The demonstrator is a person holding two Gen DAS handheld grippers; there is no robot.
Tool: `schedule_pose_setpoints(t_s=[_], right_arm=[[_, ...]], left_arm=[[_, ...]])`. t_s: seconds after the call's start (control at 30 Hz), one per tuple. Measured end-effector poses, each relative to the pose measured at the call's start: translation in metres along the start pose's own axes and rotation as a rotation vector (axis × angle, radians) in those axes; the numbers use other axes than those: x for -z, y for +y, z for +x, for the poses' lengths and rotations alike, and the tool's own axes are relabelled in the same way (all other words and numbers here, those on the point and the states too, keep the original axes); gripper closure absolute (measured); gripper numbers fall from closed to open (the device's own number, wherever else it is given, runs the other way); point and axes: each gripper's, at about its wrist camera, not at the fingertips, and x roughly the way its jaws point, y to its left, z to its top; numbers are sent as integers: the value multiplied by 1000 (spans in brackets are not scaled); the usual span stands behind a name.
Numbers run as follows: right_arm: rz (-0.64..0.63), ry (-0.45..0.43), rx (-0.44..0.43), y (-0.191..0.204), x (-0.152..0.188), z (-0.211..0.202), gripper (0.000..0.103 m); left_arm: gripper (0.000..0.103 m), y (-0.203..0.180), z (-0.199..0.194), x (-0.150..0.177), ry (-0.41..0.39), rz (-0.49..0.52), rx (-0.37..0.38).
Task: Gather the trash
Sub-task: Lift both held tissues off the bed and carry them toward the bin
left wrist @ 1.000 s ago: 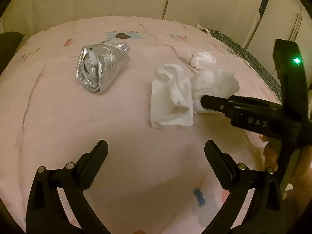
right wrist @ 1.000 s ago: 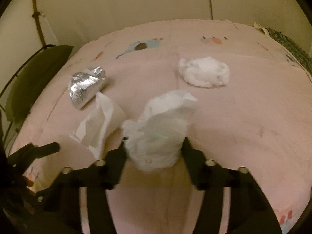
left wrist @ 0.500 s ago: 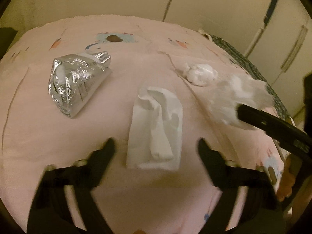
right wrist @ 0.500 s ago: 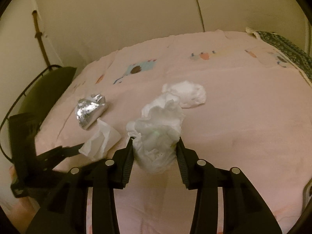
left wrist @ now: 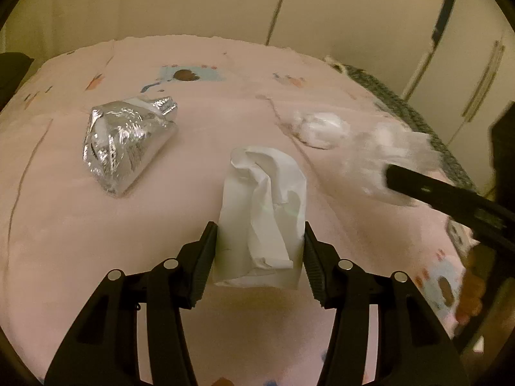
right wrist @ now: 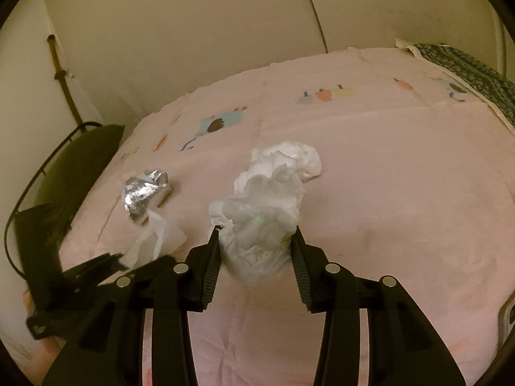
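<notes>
The left gripper [left wrist: 259, 251] is clamping its jaws on a folded white paper napkin [left wrist: 262, 215] lying on the pink bed sheet [left wrist: 64, 241]. The right gripper [right wrist: 256, 254] is holding a crumpled white tissue wad [right wrist: 260, 215], jaws pressed to it. Beyond are lying a crinkled silver foil wrapper [left wrist: 124, 148] and a small white tissue ball [left wrist: 322, 128]; only the right view is showing the dark bag [right wrist: 77, 167] past the bed's left edge.

The left gripper [left wrist: 259, 244] points downward at a slant, both pads pressed on the sides of a crumpled white paper napkin [left wrist: 262, 222]. The right gripper [right wrist: 256, 244] tilts down likewise, clamped on a wad of tissue [right wrist: 260, 215]. In the left wrist view the right gripper enters from 3 o'clock
</notes>
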Motion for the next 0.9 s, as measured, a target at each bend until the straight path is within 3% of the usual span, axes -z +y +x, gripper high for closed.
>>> schedule_pose_setpoints(t_s=[0.13,0.4,0.53,0.7,0.9], right_arm=[[13,15,-1,7,13,3,65],[-3,-2,-65,32,44,-21,65],[-69,-25,-64,49,61,-46,64],[-89,-45,-68,61,79,-77,64],[-103,-56,-86,74,104,-108,64]], left_arm=[[51,1,-21,11,-5,-15,-9],[50,4,-77,41,-119,-47,-1],[50,1,-101,60,-125,-61,-9],[50,-12,-119,78,-107,-12,-17],[50,-11,-146,99,-128,-34,-26]])
